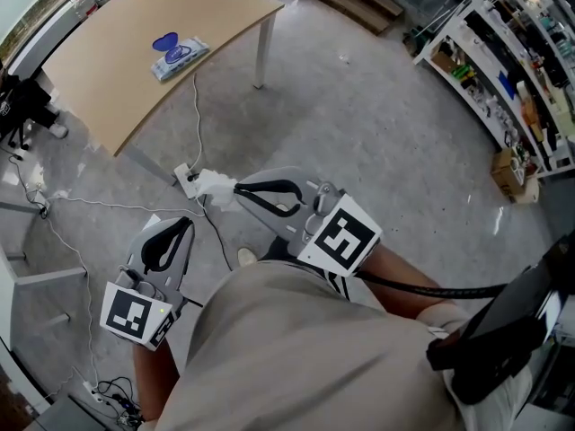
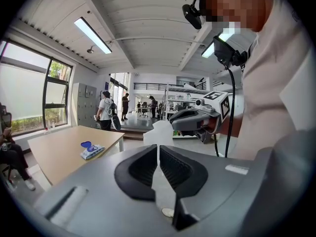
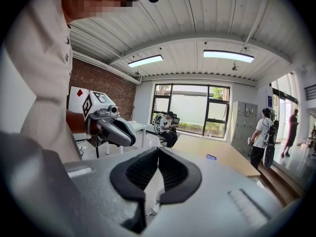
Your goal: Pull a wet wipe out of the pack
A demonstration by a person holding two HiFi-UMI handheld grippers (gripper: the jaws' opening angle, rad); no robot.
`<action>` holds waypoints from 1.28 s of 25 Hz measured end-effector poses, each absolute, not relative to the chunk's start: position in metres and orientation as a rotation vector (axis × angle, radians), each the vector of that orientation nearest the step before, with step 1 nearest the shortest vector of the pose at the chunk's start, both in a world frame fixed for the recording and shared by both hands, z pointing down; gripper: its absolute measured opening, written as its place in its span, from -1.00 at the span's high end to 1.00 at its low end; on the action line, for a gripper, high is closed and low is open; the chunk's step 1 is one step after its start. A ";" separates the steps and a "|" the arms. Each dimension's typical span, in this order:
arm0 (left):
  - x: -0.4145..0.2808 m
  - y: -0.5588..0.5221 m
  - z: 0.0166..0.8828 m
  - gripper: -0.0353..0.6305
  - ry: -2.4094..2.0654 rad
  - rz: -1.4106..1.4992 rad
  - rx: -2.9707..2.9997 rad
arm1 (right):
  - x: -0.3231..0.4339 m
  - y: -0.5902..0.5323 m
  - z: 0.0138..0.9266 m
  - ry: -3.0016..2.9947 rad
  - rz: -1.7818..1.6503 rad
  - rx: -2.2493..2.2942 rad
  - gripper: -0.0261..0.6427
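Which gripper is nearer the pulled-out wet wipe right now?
Right. The right gripper is shut on the wet wipe, holding it in the air. The left gripper sits apart from it, jaws together on nothing.

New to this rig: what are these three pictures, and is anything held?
No robot: a person holds a tool with tongs in each hand. One picture is from a head camera looking down; the other two ride on the tools, looking along the tongs. The right tongs are shut on a white wipe. The left tongs are shut, empty. The pack, blue lid open, lies on the table, away from both.
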State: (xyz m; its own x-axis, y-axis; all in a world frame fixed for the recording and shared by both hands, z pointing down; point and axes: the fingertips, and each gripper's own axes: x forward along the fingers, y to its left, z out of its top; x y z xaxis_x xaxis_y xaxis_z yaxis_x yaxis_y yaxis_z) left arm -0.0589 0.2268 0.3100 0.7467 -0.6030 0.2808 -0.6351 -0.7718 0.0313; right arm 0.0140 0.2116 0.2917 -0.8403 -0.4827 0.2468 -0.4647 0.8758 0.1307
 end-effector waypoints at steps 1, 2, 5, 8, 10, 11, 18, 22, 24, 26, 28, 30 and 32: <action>-0.059 0.226 0.309 0.83 -1.004 0.387 2.818 | 0.014 0.212 0.291 -2.774 -0.097 0.713 0.90; -0.058 0.226 0.309 0.83 -1.004 0.387 2.818 | 0.015 0.212 0.289 -2.774 -0.101 0.712 0.90; -0.056 0.226 0.309 0.83 -1.006 0.387 2.817 | 0.016 0.212 0.288 -2.773 -0.112 0.707 0.90; -0.053 0.224 0.310 0.83 -1.007 0.385 2.814 | 0.019 0.211 0.287 -2.773 -0.123 0.697 0.90; -0.049 0.222 0.310 0.83 -1.008 0.388 2.815 | 0.022 0.210 0.287 -2.773 -0.131 0.693 0.90; -0.048 0.220 0.310 0.83 -1.008 0.390 2.814 | 0.024 0.208 0.287 -2.772 -0.134 0.692 0.90; -0.024 0.202 0.313 0.83 -1.010 0.400 2.813 | 0.047 0.194 0.290 -2.774 -0.155 0.675 0.90; -0.001 0.180 0.318 0.83 -1.009 0.412 2.807 | 0.070 0.174 0.293 -2.776 -0.162 0.671 0.90; 0.013 0.167 0.319 0.83 -1.002 0.418 2.804 | 0.083 0.162 0.293 -2.780 -0.169 0.666 0.90; 0.027 0.148 0.321 0.83 -0.994 0.419 2.805 | 0.097 0.144 0.295 -2.780 -0.174 0.664 0.90; 0.043 0.127 0.325 0.83 -0.986 0.425 2.798 | 0.114 0.122 0.298 -2.774 -0.167 0.662 0.90; 0.062 0.103 0.328 0.83 -0.983 0.431 2.784 | 0.135 0.099 0.297 -2.778 -0.162 0.660 0.90; 0.081 0.078 0.332 0.83 -0.984 0.436 2.773 | 0.156 0.072 0.296 -2.792 -0.143 0.668 0.90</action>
State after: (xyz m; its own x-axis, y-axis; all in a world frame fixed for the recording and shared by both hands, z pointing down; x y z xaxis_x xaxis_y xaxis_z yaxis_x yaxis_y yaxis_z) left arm 0.0815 0.0776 0.3318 0.7401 -0.5879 0.3264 -0.6366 -0.7690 0.0584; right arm 0.1565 0.0718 0.2964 -0.8585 -0.4565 0.2337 -0.4302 0.8891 0.1564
